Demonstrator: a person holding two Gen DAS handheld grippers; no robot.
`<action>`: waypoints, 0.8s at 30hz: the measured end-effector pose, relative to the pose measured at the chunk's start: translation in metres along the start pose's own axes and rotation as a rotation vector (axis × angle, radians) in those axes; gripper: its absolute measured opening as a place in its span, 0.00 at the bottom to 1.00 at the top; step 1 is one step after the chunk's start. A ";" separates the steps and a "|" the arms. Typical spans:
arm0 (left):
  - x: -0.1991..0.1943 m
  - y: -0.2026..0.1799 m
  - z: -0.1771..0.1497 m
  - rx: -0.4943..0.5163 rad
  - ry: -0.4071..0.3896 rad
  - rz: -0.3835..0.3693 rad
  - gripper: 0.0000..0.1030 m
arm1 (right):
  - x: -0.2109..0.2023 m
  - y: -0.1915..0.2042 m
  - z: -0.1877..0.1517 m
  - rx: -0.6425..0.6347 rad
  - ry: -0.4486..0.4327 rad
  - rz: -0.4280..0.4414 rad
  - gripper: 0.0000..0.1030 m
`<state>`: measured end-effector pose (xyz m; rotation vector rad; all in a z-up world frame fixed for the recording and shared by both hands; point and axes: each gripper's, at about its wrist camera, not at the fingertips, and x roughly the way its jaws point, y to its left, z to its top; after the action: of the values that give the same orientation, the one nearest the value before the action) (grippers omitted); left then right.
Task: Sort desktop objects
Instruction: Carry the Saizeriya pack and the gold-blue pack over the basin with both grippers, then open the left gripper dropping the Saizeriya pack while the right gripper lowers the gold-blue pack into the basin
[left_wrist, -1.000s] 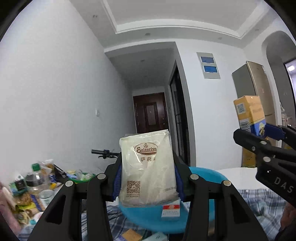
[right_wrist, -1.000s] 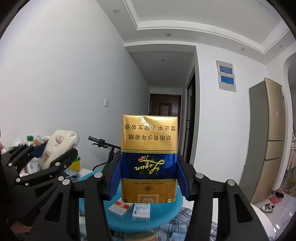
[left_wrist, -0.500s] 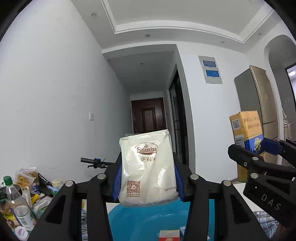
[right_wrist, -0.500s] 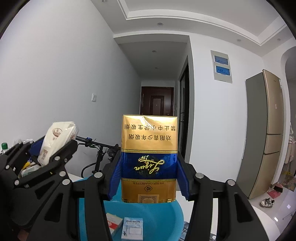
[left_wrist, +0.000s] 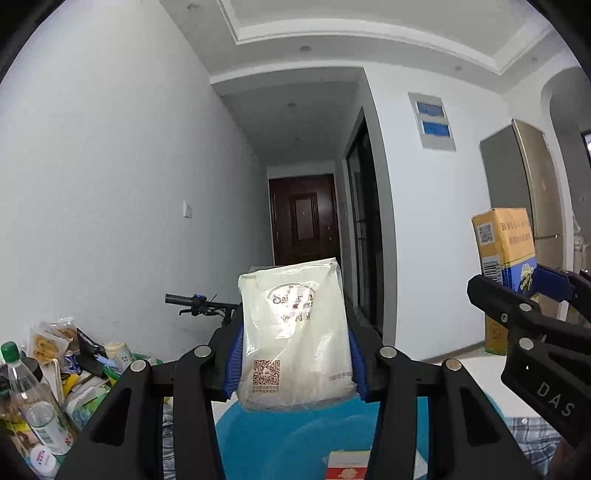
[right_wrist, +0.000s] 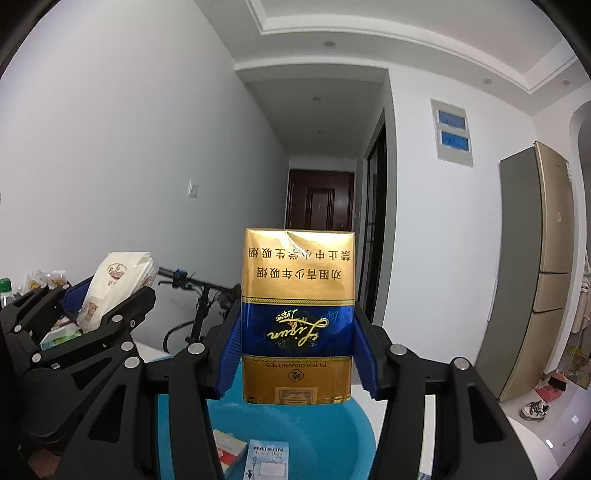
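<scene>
A: Left wrist view. What does the left gripper (left_wrist: 293, 363) hold?

B: Its blue pads (left_wrist: 233, 363) pinch a white plastic packet (left_wrist: 293, 332) printed with a brown oval logo and a QR code. The packet stands upright between the fingers, raised above a blue basin (left_wrist: 280, 439).

A: And the right gripper (right_wrist: 297, 350)?

B: Right wrist view: its jaws are pressed onto the two sides of a gold-and-blue cigarette pack (right_wrist: 298, 314), whose lettering reads upside down; "FILTER CIGARETTES" is legible near the lower edge. The pack is also raised over the basin (right_wrist: 332, 435).

A: What lies in the basin?

B: A red-and-white cigarette box (right_wrist: 229, 452) and, just beside it, a pale box marked "RAISON" (right_wrist: 267, 459). In the left wrist view only the red-and-white box (left_wrist: 347, 465) shows, at the bottom edge.

A: How do the two tools stand to each other?

B: Side by side, apart. The right gripper (left_wrist: 517, 291) with its pack (left_wrist: 504, 247) enters the left view from the right; the left gripper (right_wrist: 107, 299) with its packet (right_wrist: 116, 288) enters the right view from the left.

A: Surroundings?

B: A heap of snack packets and bottles (left_wrist: 40, 373) at the left, a checked cloth (left_wrist: 532, 435) under the basin, bicycle handlebars (left_wrist: 199, 302) behind, a refrigerator (right_wrist: 535, 273) at the right.
</scene>
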<state>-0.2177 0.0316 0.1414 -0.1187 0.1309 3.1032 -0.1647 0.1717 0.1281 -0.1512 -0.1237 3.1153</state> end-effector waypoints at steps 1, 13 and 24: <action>0.005 -0.001 0.001 0.009 0.031 -0.009 0.48 | 0.007 0.001 0.001 -0.005 0.050 0.005 0.50; 0.080 -0.004 -0.034 0.089 0.592 -0.057 0.48 | 0.092 -0.010 -0.032 0.045 0.593 0.190 0.50; 0.140 -0.005 -0.083 0.094 0.864 -0.017 0.48 | 0.146 -0.021 -0.070 0.065 0.820 0.198 0.49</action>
<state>-0.3513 0.0333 0.0473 -1.4140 0.2829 2.7744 -0.3024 0.2019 0.0466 -1.4624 0.0136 2.9368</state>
